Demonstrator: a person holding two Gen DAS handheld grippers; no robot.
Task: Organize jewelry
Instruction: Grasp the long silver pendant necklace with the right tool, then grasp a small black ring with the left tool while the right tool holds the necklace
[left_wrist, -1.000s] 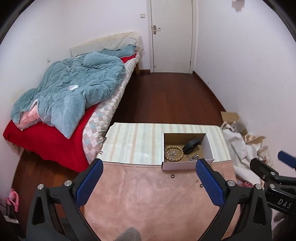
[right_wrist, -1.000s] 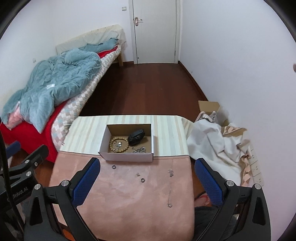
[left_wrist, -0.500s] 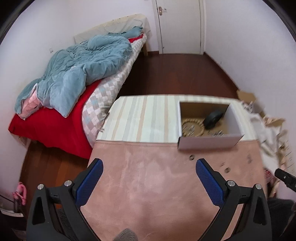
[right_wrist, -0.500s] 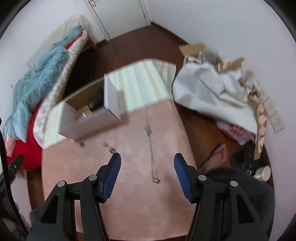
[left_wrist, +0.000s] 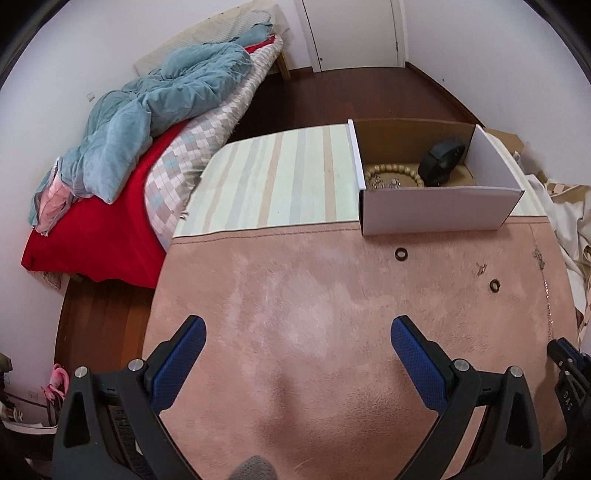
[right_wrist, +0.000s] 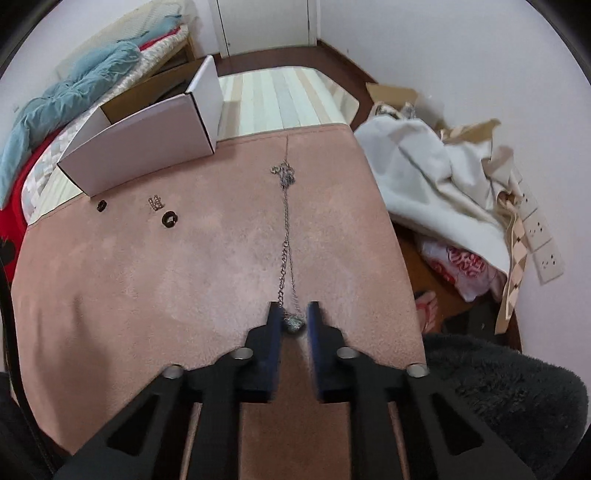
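Note:
A silver chain necklace (right_wrist: 286, 236) lies stretched along the pink cloth (right_wrist: 184, 280), its pendant (right_wrist: 293, 323) at the near end. My right gripper (right_wrist: 293, 312) is low over the cloth, its blue fingers narrowed around the pendant with a small gap on each side. A white cardboard box (left_wrist: 436, 212) holds a wooden bead bracelet (left_wrist: 391, 173), a black item (left_wrist: 441, 162) and silver pieces. Two dark rings (left_wrist: 401, 254) (left_wrist: 494, 284) and a small sparkly piece (right_wrist: 156, 203) lie loose on the cloth. My left gripper (left_wrist: 295, 347) is open and empty above the bare cloth.
A striped cloth (left_wrist: 280, 181) covers the table's far part. A bed with a teal blanket (left_wrist: 155, 110) stands at the left. White fabric and bags (right_wrist: 436, 184) lie on the floor to the right. The box also shows in the right wrist view (right_wrist: 147, 147).
My right gripper dropped down to the necklace's near end and narrowed its fingers around the pendant. My left gripper tilted down toward the cloth and stayed open.

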